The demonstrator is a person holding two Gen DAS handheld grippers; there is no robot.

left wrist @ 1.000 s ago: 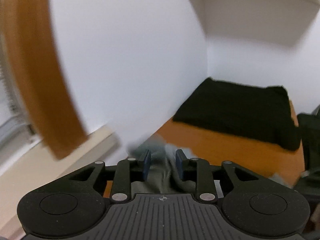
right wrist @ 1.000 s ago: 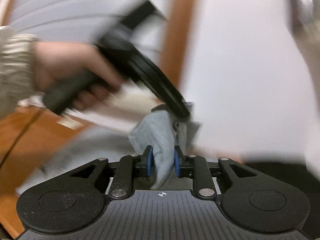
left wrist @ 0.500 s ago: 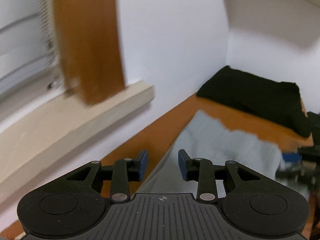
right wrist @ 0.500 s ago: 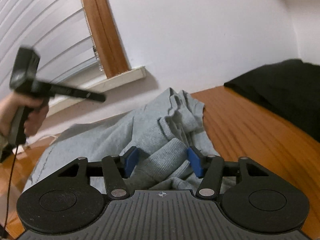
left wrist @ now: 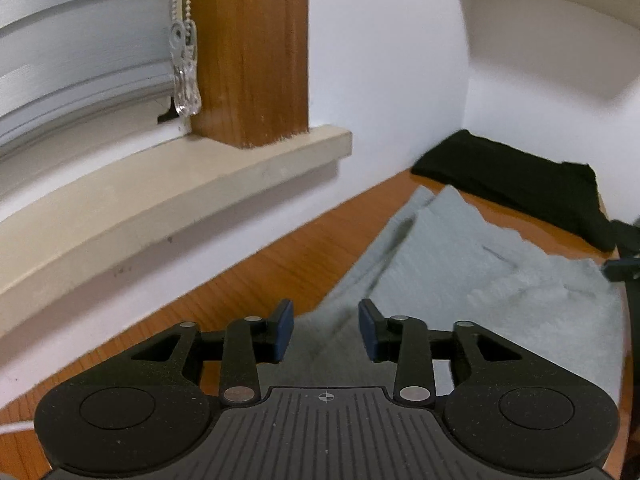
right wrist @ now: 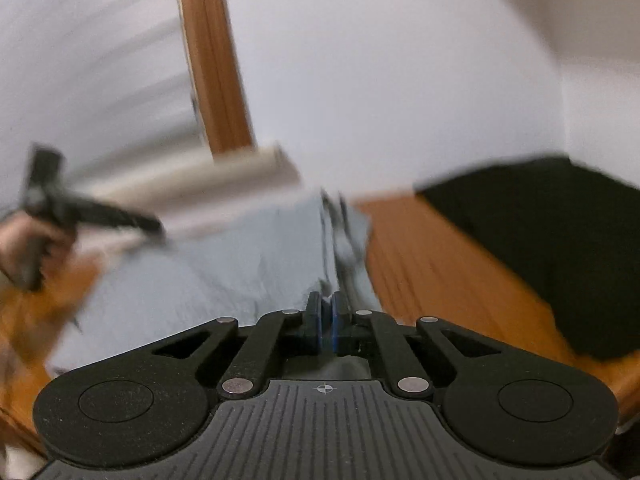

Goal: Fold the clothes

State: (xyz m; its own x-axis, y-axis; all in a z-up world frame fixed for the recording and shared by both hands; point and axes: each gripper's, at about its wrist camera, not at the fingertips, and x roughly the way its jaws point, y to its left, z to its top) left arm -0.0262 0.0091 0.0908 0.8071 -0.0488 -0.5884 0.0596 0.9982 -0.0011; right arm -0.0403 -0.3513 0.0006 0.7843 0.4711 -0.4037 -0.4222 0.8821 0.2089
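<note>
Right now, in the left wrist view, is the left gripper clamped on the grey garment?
No: the left gripper is open, its blue pads apart above the grey garment lying on the wooden table.

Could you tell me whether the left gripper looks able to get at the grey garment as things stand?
Probably yes: the left gripper is open, the grey garment lies flat just ahead on the wooden table, and nothing sits between them.

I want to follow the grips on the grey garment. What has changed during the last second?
The left gripper let go of the grey garment, which now lies spread on the wooden table. The right gripper opened half a second ago and has shut again, seemingly on a fold. The black cloth stayed put.
</note>
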